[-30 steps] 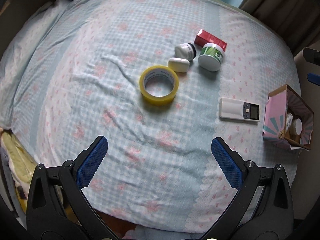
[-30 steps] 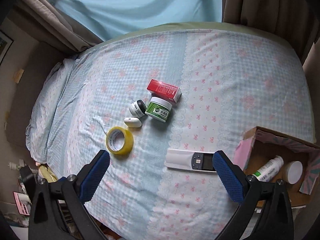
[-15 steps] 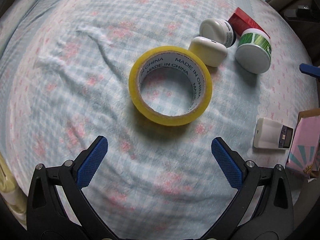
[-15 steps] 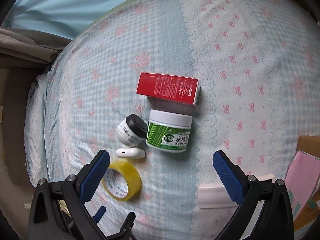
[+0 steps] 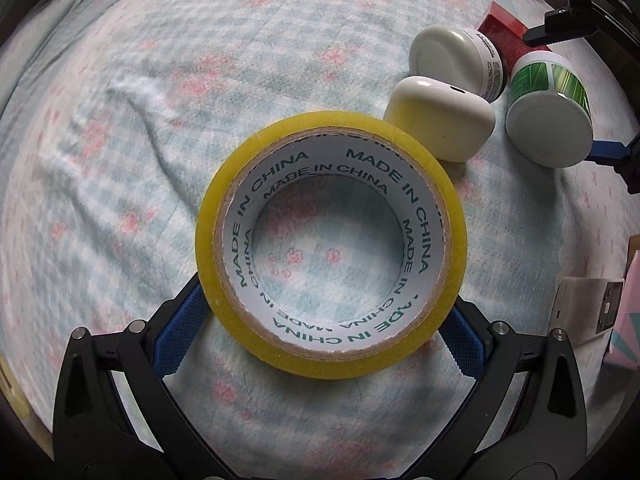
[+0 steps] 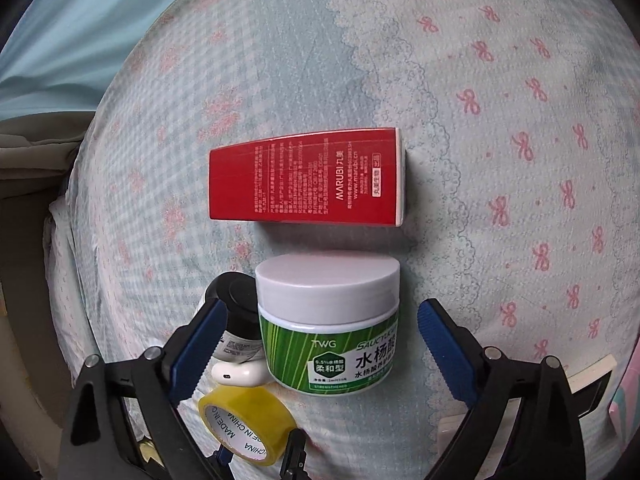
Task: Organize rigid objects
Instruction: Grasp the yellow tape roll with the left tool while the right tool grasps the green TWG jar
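Note:
A yellow tape roll [image 5: 331, 248] lies flat on the bedspread. My left gripper [image 5: 320, 332] is open, its blue fingers on either side of the roll's near half. Beyond it lie a white earbud case [image 5: 440, 118], a small white jar with a black lid [image 5: 456, 60], a green-labelled jar [image 5: 548, 116] and a red box [image 5: 502, 26]. My right gripper [image 6: 320, 344] is open around the green-labelled jar [image 6: 328, 324], fingers apart from its sides. The red box [image 6: 306, 178] lies just beyond it. The tape roll [image 6: 246, 420] shows at the lower left.
A white remote [image 5: 588, 308] lies at the right next to a pink cardboard box [image 5: 630, 320]. The small black-lidded jar [image 6: 236, 320] and earbud case [image 6: 240, 374] crowd my right gripper's left finger. The checked bedspread [image 6: 500, 160] stretches beyond.
Both grippers moved forward and down. The left went from short of the tape roll to straddling it. The right closed in on the green-labelled jar, which now sits between its fingers.

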A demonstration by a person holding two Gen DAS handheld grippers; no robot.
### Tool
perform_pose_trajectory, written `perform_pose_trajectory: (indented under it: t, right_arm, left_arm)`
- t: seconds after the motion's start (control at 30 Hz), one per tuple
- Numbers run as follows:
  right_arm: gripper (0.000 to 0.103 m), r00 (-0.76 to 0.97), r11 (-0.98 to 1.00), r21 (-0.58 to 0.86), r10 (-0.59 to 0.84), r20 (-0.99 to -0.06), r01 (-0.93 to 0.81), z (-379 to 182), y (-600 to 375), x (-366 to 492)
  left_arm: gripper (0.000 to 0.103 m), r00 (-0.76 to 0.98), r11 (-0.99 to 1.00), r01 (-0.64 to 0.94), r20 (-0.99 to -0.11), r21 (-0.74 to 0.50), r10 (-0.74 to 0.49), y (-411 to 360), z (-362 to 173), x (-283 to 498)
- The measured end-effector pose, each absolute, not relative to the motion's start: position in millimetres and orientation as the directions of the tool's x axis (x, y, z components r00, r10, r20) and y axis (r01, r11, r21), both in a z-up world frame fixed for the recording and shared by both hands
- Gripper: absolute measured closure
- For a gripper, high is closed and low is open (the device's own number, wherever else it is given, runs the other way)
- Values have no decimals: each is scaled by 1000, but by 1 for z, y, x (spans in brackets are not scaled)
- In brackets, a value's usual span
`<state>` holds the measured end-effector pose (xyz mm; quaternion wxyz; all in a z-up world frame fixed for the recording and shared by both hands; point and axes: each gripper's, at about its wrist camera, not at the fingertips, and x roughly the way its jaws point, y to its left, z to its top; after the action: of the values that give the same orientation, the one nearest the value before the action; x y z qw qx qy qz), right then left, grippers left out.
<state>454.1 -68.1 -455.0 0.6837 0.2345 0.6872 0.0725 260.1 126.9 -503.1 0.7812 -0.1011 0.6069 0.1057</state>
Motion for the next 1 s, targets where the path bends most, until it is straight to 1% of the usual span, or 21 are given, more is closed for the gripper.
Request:
perform_pose_trajectory:
  t: [0.07, 0.13, 0.2, 0.27, 0.3, 0.4, 0.43, 0.47, 0.57, 0.77, 1.0]
  right_arm:
    - [11, 39, 874, 425, 429, -903, 237, -459, -68, 455]
    - [17, 37, 873, 422, 426, -904, 244, -461, -69, 457]
    - [18, 35, 872, 416, 422, -906, 258, -464, -71, 458]
    - [24, 32, 871, 409, 416, -909, 272, -465, -73, 458]
    - [29, 27, 869, 408, 418, -908, 278, -466, -74, 458]
    - [34, 25, 858, 421, 433, -901, 296, -469, -75, 457]
    - [34, 25, 858, 420, 432, -901, 297, -468, -73, 457]
    - [34, 26, 860, 417, 429, -903, 295, -468, -73, 457]
    - [35, 25, 863, 413, 424, -905, 290, -468, -70, 457]
    - [35, 24, 868, 409, 419, -907, 282, -466, -69, 456]
    - [35, 48, 873, 423, 424, -904, 244, -451, -72, 450]
  left_arm:
    - [0, 249, 961, -276, -967, -18, 54, 123, -504, 263]
    - [0, 256, 963, -269, -965, -12, 59, 122, -504, 271]
    - [0, 264, 965, -262, -962, -3, 68, 119, -502, 278]
    - [0, 274, 967, -254, -959, 4, 76, 117, -500, 284]
    - [0, 277, 968, -249, -958, 6, 78, 115, -499, 286]
    - [1, 277, 969, -246, -957, 19, 89, 110, -498, 292]
    - [4, 278, 968, -251, -956, 26, 97, 109, -498, 294]
    - [5, 281, 966, -256, -954, 27, 101, 110, -496, 293]
    - [5, 296, 965, -262, -952, -5, 76, 112, -493, 287]
    - [5, 300, 965, -262, -952, -22, 60, 122, -494, 287]
    - [6, 318, 966, -256, -946, -19, 65, 112, -482, 280]
